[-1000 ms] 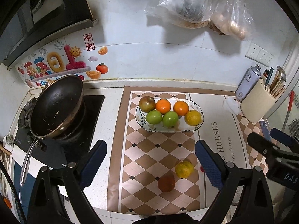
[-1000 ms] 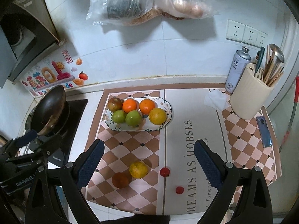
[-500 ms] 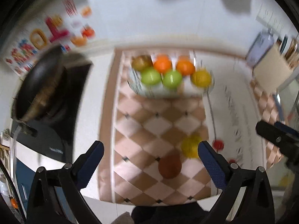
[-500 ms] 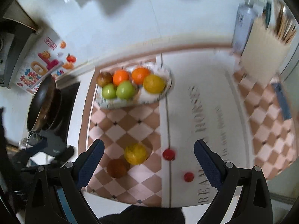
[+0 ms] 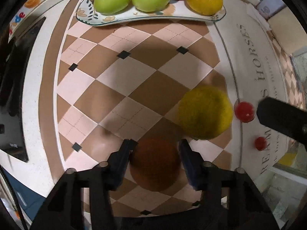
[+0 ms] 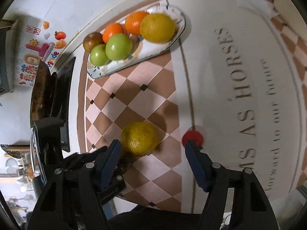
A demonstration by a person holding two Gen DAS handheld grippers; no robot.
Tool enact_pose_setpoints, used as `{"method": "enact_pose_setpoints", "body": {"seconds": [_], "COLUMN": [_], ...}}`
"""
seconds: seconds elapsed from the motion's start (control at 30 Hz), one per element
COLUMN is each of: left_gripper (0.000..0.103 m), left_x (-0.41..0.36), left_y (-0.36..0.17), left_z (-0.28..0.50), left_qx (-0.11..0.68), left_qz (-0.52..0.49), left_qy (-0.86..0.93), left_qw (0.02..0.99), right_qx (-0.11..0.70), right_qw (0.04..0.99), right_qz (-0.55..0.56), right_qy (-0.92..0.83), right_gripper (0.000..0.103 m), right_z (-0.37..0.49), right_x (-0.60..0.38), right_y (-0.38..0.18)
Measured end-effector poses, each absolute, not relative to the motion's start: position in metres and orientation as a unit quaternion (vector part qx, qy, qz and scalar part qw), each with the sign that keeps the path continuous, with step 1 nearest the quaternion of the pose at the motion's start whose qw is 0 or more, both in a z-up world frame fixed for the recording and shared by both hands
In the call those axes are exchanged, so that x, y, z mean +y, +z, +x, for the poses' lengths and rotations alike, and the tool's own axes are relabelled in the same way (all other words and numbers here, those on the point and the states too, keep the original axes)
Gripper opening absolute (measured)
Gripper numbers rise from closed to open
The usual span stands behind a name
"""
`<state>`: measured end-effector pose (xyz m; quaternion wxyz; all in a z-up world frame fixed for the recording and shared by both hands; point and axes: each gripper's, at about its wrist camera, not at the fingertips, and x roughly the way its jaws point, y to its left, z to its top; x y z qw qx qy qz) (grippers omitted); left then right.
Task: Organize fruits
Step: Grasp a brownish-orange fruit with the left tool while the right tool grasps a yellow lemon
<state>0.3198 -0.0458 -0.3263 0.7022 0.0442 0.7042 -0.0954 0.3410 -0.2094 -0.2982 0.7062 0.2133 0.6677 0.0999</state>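
Note:
A dark brown-orange fruit (image 5: 155, 164) lies on the checked mat (image 5: 134, 88). My left gripper (image 5: 156, 141) points straight down over it, jaws closing, with both pads touching its sides. Beside it lies a yellow citrus (image 5: 205, 113) (image 6: 139, 139). My right gripper (image 6: 153, 142) straddles that citrus, jaws closing; the left pad is near it and the right pad stands clear. A floral plate (image 5: 149, 18) (image 6: 134, 63) at the back holds two green fruits, two oranges, a yellow one and a brown one.
Two small red tomatoes (image 5: 244, 112) (image 5: 260, 143) lie on the mat's lettered white part; one (image 6: 192, 137) sits just beyond my right gripper's right fingertip. A black pan (image 6: 40, 95) and stove stand at the left. The counter's front edge is close below.
Both grippers have dropped from high above the counter to the mat and tilted downward. Their jaws have narrowed, the left around the brown fruit, the right around the yellow citrus.

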Motion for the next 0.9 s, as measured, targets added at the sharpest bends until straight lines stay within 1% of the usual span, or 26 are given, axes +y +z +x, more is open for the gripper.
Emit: {"method": "enact_pose_setpoints", "body": {"seconds": [0.13, 0.27, 0.3, 0.33, 0.37, 0.47, 0.53, 0.73, 0.9], "left_gripper": [0.048, 0.048, 0.048, 0.048, 0.048, 0.048, 0.048, 0.047, 0.045], "left_x": [-0.029, 0.000, 0.005, 0.008, 0.012, 0.018, 0.020, 0.022, 0.010], "left_y": [-0.320, -0.314, -0.314, -0.313, -0.313, -0.311, -0.310, -0.313, -0.304], "left_z": [0.318, 0.319, 0.318, 0.318, 0.317, 0.318, 0.319, 0.328, 0.341], "left_qx": [0.700, 0.700, 0.699, 0.699, 0.699, 0.699, 0.695, 0.698, 0.697], "left_qz": [0.044, 0.014, 0.009, 0.004, -0.004, -0.018, -0.022, -0.021, -0.018], "left_qy": [-0.077, -0.048, -0.043, -0.039, -0.035, -0.032, -0.032, -0.032, -0.044], "left_qw": [0.708, 0.713, 0.713, 0.714, 0.715, 0.714, 0.717, 0.715, 0.715], "right_qx": [0.693, 0.715, 0.719, 0.722, 0.718, 0.712, 0.714, 0.714, 0.706], "right_qw": [0.670, 0.642, 0.639, 0.640, 0.650, 0.675, 0.678, 0.675, 0.687], "right_qz": [0.237, 0.237, 0.231, 0.220, 0.204, 0.141, 0.119, 0.121, 0.111], "right_qy": [0.121, 0.142, 0.146, 0.145, 0.141, 0.130, 0.127, 0.136, 0.133], "right_gripper": [0.072, 0.072, 0.071, 0.067, 0.060, 0.061, 0.061, 0.061, 0.061], "right_z": [0.353, 0.363, 0.364, 0.364, 0.363, 0.359, 0.356, 0.355, 0.350], "right_x": [-0.193, -0.167, -0.161, -0.155, -0.151, -0.144, -0.144, -0.142, -0.144], "right_y": [-0.328, -0.359, -0.364, -0.367, -0.365, -0.354, -0.355, -0.361, -0.354]}}
